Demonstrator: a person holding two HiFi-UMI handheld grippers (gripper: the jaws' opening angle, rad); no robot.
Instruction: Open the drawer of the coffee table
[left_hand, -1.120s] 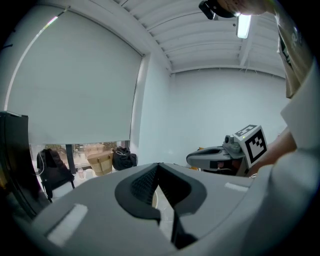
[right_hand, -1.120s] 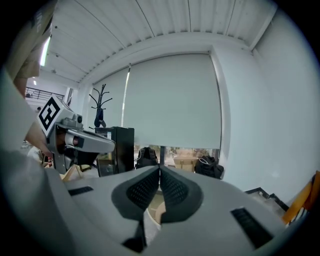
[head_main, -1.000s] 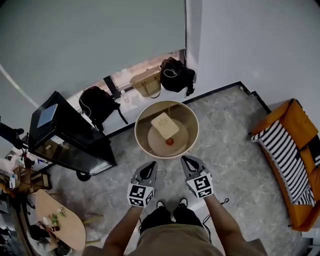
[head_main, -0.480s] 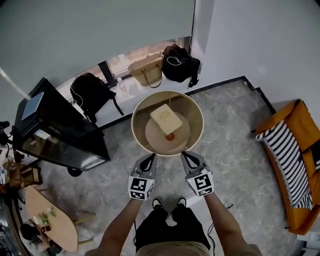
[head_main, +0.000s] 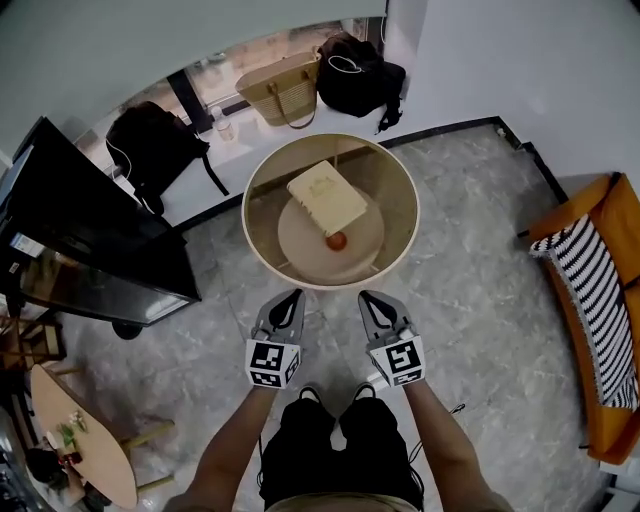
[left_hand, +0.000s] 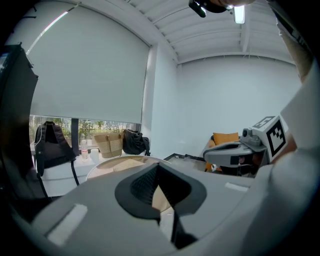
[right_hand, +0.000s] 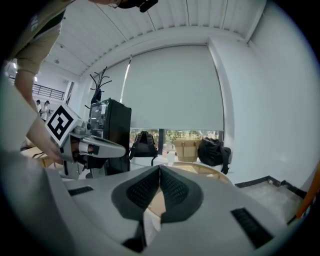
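Hovering side by side at lower centre of the head view, the left claw (head_main: 292, 297) and right claw (head_main: 367, 297) each have their jaws pressed together on nothing. Both point at the round coffee-table surface (head_main: 331, 287), which sits at frame centre just above them. Inside its rim lie a tan book (head_main: 327, 198) and a small red ball (head_main: 337, 241).

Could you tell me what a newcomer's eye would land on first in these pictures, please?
The round coffee table sits mid-frame in the head view, with a beige box and a small red ball on its lower shelf. Just short of its near rim, the left tool and right tool are held side by side, both shut and empty. An orange sofa with a striped cushion lines the right edge.
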